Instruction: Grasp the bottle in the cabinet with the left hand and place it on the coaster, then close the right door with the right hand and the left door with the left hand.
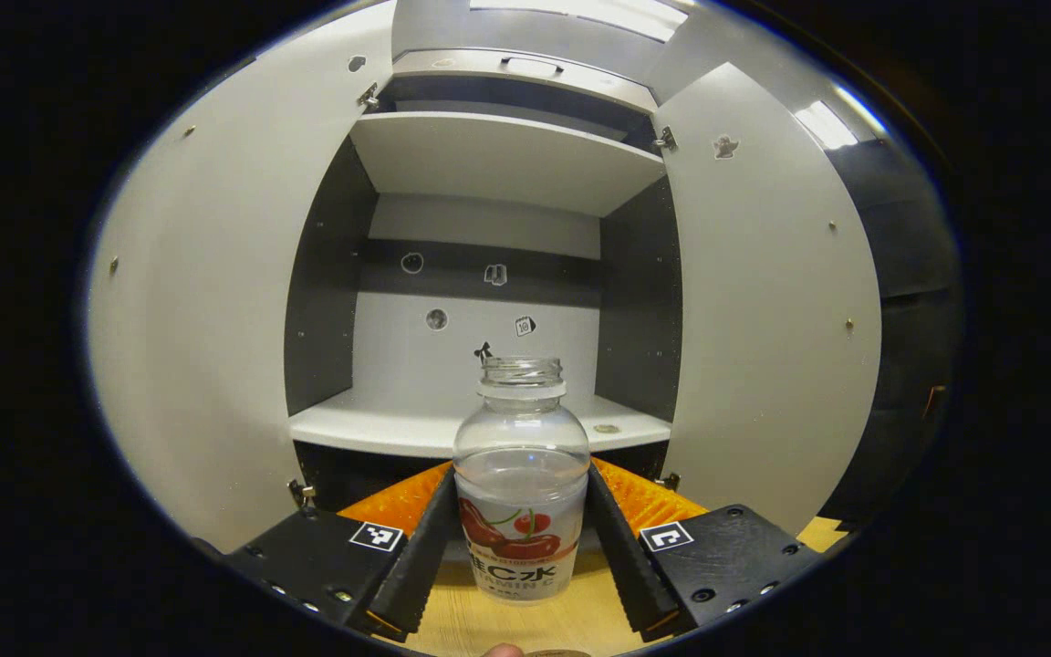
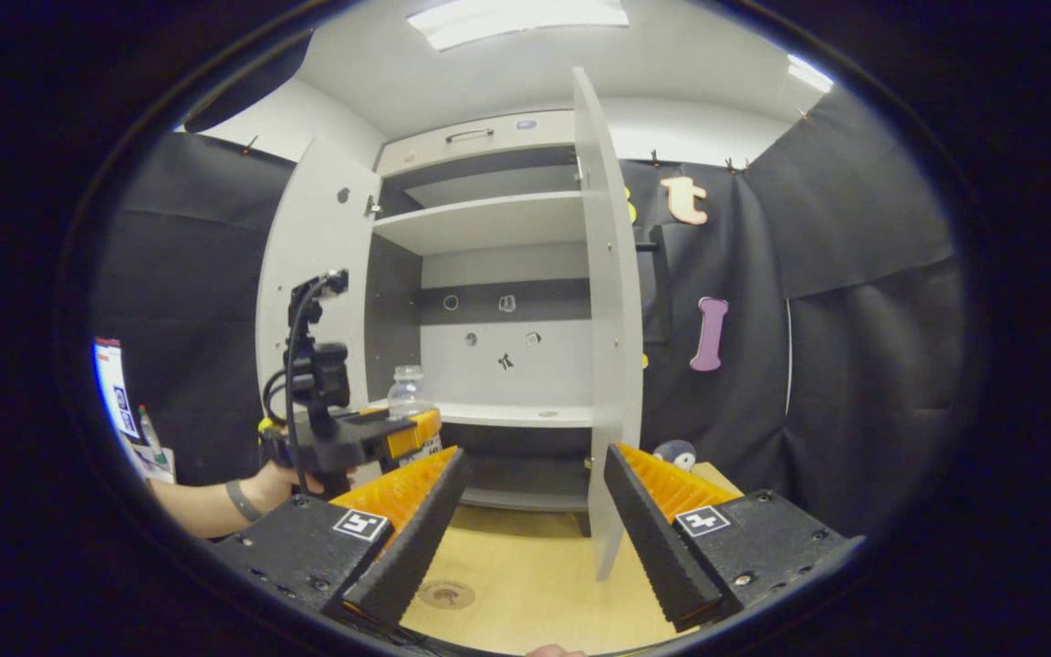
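Observation:
A clear, uncapped bottle [image 1: 520,547] with a cherry label sits between the fingers of my left gripper [image 1: 522,479], which is shut on its lower body. It hangs over the wooden table [image 1: 480,625], in front of the lower shelf [image 1: 370,424] of the open cabinet. In the right gripper view the left gripper [image 2: 421,431] holds the bottle [image 2: 407,388] by the left door [image 2: 316,265]. My right gripper [image 2: 535,453] stands open over the table, near the edge of the right door [image 2: 612,365]. A round coaster [image 2: 446,593] lies on the table beside its left finger.
Both cabinet doors [image 1: 767,310] stand wide open. A small round disc [image 1: 606,428] lies on the lower shelf. A small dark round object [image 2: 676,452] sits on the table behind the right door. A forearm [image 2: 206,506] and a screen [image 2: 110,383] are at far left.

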`<state>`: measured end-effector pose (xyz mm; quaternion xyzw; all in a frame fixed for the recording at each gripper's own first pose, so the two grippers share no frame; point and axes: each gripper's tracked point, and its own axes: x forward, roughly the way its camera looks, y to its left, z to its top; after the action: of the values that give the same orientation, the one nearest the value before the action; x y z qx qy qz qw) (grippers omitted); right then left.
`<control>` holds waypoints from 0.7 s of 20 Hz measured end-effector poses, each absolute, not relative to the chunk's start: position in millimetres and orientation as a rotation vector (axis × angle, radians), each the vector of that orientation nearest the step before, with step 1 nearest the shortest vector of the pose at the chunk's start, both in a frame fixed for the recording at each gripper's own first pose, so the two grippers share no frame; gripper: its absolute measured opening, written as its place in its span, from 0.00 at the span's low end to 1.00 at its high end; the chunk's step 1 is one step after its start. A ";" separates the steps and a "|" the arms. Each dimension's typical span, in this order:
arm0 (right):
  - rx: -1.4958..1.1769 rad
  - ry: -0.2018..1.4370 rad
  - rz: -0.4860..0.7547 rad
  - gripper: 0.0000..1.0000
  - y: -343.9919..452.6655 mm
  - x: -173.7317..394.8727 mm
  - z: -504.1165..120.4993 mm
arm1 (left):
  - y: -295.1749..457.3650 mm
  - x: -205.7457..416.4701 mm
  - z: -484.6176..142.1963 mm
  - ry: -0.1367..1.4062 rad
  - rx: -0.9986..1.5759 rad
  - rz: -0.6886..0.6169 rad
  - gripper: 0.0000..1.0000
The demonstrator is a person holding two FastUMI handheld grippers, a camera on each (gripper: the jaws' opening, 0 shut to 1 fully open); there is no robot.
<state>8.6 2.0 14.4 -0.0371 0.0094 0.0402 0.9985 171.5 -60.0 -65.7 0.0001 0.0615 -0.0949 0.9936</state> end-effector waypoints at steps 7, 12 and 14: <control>-0.067 0.044 0.110 0.99 4.8 6.6 15.8 | -70.3 123.5 -157.2 0.119 -0.006 -0.124 0.79; -0.053 0.087 0.106 1.00 4.2 8.3 10.7 | -90.3 89.1 -233.6 0.199 0.010 -0.135 0.79; -0.056 0.096 0.101 0.96 2.0 10.3 10.6 | -86.7 79.9 -245.3 0.192 0.029 -0.113 0.83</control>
<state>10.3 2.0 10.6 -0.0278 0.0482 0.0504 0.9972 79.9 -86.7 -245.3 0.0146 0.0959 -0.0565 0.9937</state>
